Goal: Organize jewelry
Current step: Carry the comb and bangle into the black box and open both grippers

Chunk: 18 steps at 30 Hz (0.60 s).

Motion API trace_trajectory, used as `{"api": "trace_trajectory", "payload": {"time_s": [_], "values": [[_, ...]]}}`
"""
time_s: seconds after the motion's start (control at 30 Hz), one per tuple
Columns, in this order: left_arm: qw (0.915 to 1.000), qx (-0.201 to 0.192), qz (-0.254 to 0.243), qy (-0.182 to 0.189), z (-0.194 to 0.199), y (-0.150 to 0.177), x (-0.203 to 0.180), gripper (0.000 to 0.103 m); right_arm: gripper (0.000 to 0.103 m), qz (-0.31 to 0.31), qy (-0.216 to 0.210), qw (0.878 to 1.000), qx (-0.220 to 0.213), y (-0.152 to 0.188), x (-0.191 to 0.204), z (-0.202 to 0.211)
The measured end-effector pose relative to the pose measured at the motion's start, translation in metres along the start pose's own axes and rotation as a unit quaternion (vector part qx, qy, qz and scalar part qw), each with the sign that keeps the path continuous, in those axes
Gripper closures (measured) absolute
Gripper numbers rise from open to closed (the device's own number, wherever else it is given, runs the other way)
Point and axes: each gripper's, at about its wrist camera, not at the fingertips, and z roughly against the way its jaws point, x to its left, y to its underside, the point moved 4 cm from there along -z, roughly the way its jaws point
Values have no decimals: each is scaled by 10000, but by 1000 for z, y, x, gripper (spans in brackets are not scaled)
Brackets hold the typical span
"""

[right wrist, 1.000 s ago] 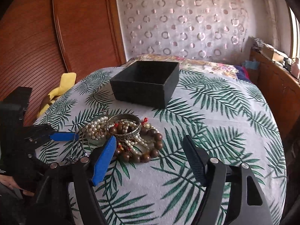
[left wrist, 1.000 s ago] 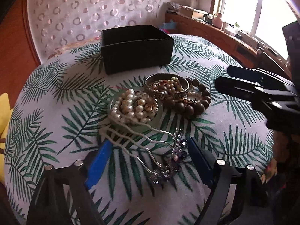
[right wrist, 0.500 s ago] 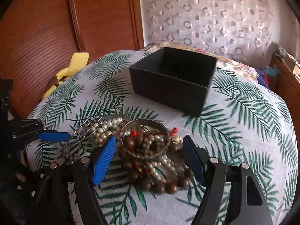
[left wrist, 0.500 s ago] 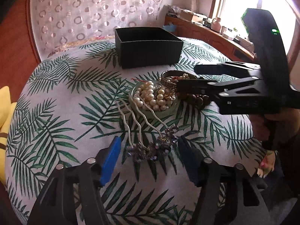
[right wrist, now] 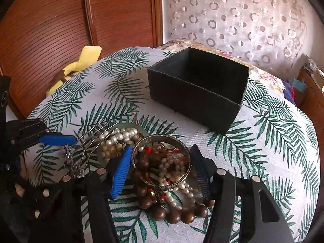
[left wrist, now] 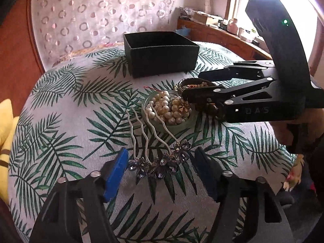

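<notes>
A silver hair comb with purple jewelled flowers [left wrist: 160,162] lies on the leaf-print cloth, its flower end between the open fingers of my left gripper [left wrist: 162,170]. Its prongs rest on a green dish of pearls [left wrist: 168,109]. My right gripper [right wrist: 162,168] is open, its fingers on either side of a metal bangle [right wrist: 162,162] atop pearls and brown wooden beads [right wrist: 174,214]. In the left wrist view the right gripper [left wrist: 194,85] reaches over the jewelry pile. An open black box [left wrist: 160,52] [right wrist: 198,91] stands behind the jewelry, nothing visible inside.
The round table [right wrist: 273,141] has a leaf-print cloth and curves down at its edges. A yellow cushion [right wrist: 81,60] lies at the left beside a wooden panelled wall. A curtain with rings hangs behind. A windowsill with clutter [left wrist: 222,22] is at the right.
Both grippers have moved forward and down. The left fingers now flank the comb's flower end. The right fingers now bracket the bangle, which earlier lay ahead of them.
</notes>
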Motion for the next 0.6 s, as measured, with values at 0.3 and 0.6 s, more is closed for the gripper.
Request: {"api": "trace_trajectory", "payload": {"time_s": [0.3,0.6], "values": [[9993,-291,142,181,12,-3,9,48,42,-209,-38,9989,-421,-7,-15,27],[9975,-683,197,53,31,-21,22,48,42,-229,176,9971,-707,-40,-36,32]]}}
